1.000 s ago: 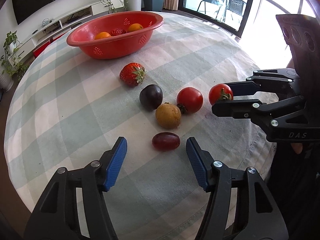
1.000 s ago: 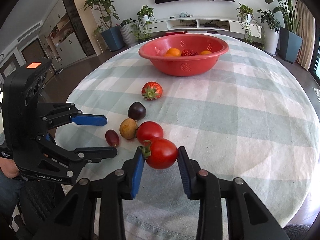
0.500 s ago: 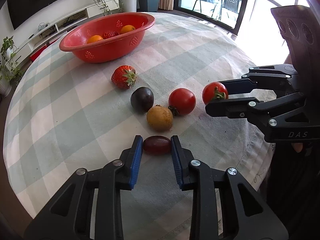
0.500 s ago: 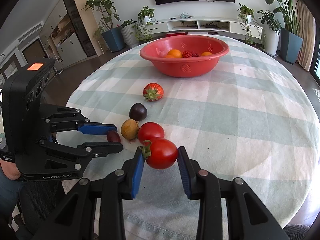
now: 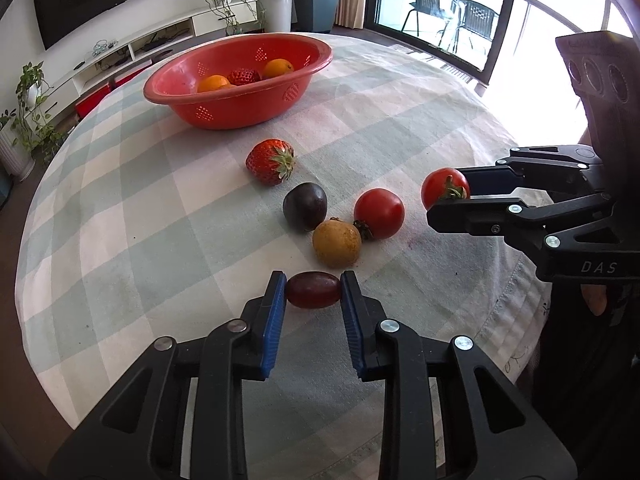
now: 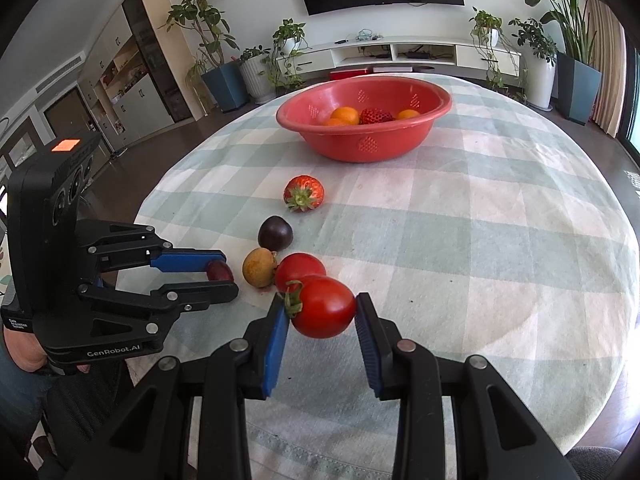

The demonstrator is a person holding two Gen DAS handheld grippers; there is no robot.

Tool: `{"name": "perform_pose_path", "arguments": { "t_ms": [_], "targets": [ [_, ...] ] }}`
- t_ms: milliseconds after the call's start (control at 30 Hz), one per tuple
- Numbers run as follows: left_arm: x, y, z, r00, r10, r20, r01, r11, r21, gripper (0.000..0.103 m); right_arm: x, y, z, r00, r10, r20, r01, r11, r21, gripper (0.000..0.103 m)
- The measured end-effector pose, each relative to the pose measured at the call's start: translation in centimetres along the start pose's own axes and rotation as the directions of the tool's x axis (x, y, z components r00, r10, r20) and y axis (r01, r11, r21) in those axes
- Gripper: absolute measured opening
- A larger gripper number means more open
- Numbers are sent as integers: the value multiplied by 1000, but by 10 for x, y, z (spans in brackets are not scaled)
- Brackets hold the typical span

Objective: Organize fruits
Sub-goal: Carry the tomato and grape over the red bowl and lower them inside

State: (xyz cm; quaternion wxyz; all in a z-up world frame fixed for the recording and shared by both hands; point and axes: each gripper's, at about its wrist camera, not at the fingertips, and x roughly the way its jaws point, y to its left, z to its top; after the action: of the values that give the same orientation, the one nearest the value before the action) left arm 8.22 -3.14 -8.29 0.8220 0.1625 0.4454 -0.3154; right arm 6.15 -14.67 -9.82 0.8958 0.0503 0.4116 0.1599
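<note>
My left gripper (image 5: 313, 295) is shut on a dark red grape (image 5: 312, 290) that rests on the checked tablecloth (image 5: 168, 216). The right gripper (image 6: 322, 314) is shut on a red tomato (image 6: 324, 307), held just above the cloth. Ahead of the grape lie a brown round fruit (image 5: 337, 242), a second tomato (image 5: 379, 213), a dark plum (image 5: 305, 206) and a strawberry (image 5: 270, 161). At the far side stands a red basket (image 5: 240, 92) holding oranges and a strawberry. In the right wrist view the left gripper (image 6: 222, 276) pinches the grape (image 6: 219, 270).
The round table's edge curves close in front of both grippers. A person's hands hold the gripper handles at the table's near side. Beyond the table are a TV shelf, potted plants and a glass door.
My left gripper went from wide open around the grape to shut on it. The right gripper kept still with its tomato.
</note>
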Motion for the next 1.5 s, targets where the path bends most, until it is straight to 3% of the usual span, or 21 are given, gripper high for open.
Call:
{"name": "perform_pose_path", "arguments": {
  "t_ms": [300, 700, 1067, 1267, 1500],
  "targets": [
    [-24, 23, 24, 997, 22, 77, -19, 999, -44, 26, -21, -11, 31, 997, -37, 66, 37, 999, -3, 36],
    [-48, 73, 109, 974, 87, 210, -66, 992, -106, 26, -32, -22, 128, 977, -88, 196, 103, 992, -68, 36],
    [-1, 84, 172, 976, 88, 201, -71, 993, -93, 26, 20, -33, 168, 980, -116, 163, 133, 987, -95, 36],
    [37, 86, 182, 982, 107, 155, -94, 992, -90, 26, 61, -48, 179, 986, -137, 99, 146, 986, -87, 36],
    [66, 90, 181, 986, 113, 123, -101, 990, -97, 26, 93, -52, 170, 984, -174, 41, 177, 977, -121, 36]
  ]
}}
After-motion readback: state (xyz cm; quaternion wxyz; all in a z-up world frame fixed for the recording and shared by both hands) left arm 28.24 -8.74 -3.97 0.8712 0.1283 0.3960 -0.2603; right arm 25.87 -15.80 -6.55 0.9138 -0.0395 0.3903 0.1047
